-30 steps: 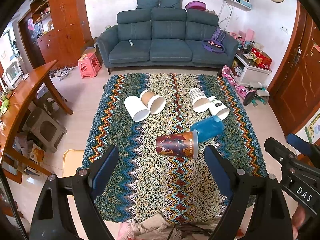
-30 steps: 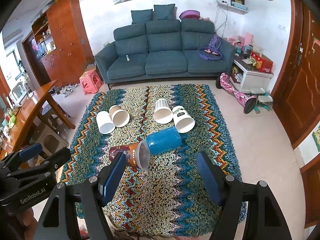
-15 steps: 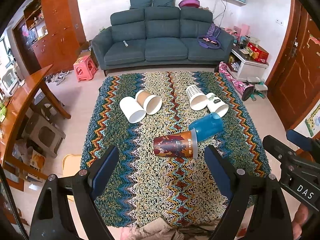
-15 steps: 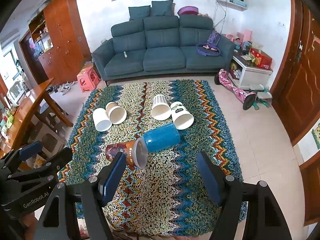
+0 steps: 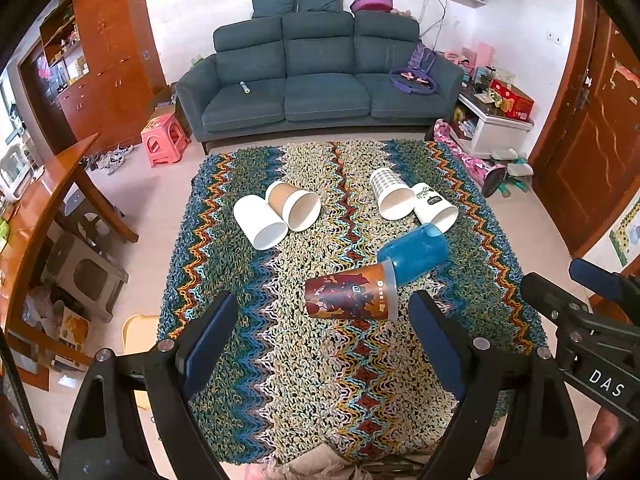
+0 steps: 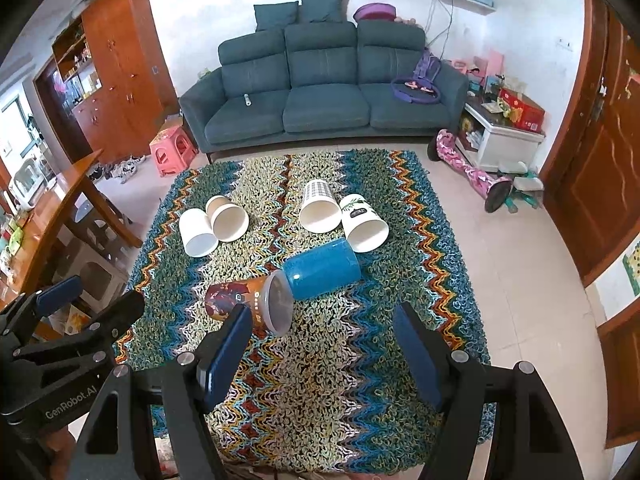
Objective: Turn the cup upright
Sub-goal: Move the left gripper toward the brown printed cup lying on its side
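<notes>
Several cups lie on their sides on a zigzag rug (image 5: 320, 380). Nearest is a red-brown printed cup (image 5: 350, 297) (image 6: 240, 300), mouth against a blue cup (image 5: 414, 253) (image 6: 322, 269). Farther back lie a white cup (image 5: 260, 222) (image 6: 197, 232) with a brown cup (image 5: 295, 206) (image 6: 227, 218), and a checked cup (image 5: 392, 195) (image 6: 319, 207) with a white leaf-print cup (image 5: 435, 206) (image 6: 364, 220). My left gripper (image 5: 324, 344) hangs open above the rug, short of the printed cup. My right gripper (image 6: 322, 354) is open too, with its left finger (image 6: 228, 354) overlapping the printed cup's rim in view.
A blue sofa (image 5: 320, 88) stands behind the rug. A wooden table (image 5: 44, 200) and grey stool (image 5: 84, 276) are on the left. A pink stool (image 5: 165, 138), a white cabinet (image 5: 496, 132) and a wooden door (image 5: 592, 140) ring the room.
Both grippers have drifted slightly, so the cups sit a little differently in the views. No cup has moved, and both grippers have stayed open.
</notes>
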`<action>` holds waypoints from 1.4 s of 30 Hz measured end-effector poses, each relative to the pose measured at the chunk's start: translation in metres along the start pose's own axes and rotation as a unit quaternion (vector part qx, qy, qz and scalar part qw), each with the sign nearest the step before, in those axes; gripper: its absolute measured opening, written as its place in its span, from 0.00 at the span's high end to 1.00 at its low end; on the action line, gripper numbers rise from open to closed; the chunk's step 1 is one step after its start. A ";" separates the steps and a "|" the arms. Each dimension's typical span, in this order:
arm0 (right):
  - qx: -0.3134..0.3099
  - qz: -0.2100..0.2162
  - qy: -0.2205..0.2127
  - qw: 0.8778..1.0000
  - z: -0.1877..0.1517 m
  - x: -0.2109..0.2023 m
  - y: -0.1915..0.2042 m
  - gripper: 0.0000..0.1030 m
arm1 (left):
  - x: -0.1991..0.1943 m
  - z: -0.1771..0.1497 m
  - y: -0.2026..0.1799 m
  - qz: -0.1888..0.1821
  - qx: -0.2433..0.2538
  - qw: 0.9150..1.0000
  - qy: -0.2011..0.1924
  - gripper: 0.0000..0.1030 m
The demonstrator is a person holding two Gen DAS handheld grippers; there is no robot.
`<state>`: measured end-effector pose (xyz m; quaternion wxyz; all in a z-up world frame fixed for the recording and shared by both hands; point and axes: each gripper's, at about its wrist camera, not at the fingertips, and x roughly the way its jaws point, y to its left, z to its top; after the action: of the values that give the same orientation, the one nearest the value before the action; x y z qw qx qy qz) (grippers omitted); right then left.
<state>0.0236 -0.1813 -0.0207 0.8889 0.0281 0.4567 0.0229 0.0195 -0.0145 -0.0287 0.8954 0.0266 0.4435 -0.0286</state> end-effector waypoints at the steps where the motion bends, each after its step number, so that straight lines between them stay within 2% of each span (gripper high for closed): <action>1: 0.000 -0.001 0.001 1.000 0.000 0.001 0.000 0.29 | 0.001 0.000 0.000 0.000 0.001 1.000 0.001 0.13; 13: 0.000 -0.007 0.015 1.000 -0.001 0.013 0.001 0.29 | 0.013 0.000 -0.004 0.006 0.028 1.000 0.006 0.13; 31: -0.001 -0.022 0.037 0.999 0.001 0.035 0.001 0.29 | 0.040 0.001 -0.008 -0.004 0.070 0.997 0.030 0.13; 42: 0.002 -0.035 0.071 0.997 -0.007 0.067 0.000 0.29 | 0.082 -0.001 -0.007 0.008 0.122 0.990 0.063 0.13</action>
<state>0.0570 -0.1764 -0.0792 0.8545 0.0121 0.5192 -0.0068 0.0676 -0.0239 -0.0944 0.8561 0.1409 0.4917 -0.0739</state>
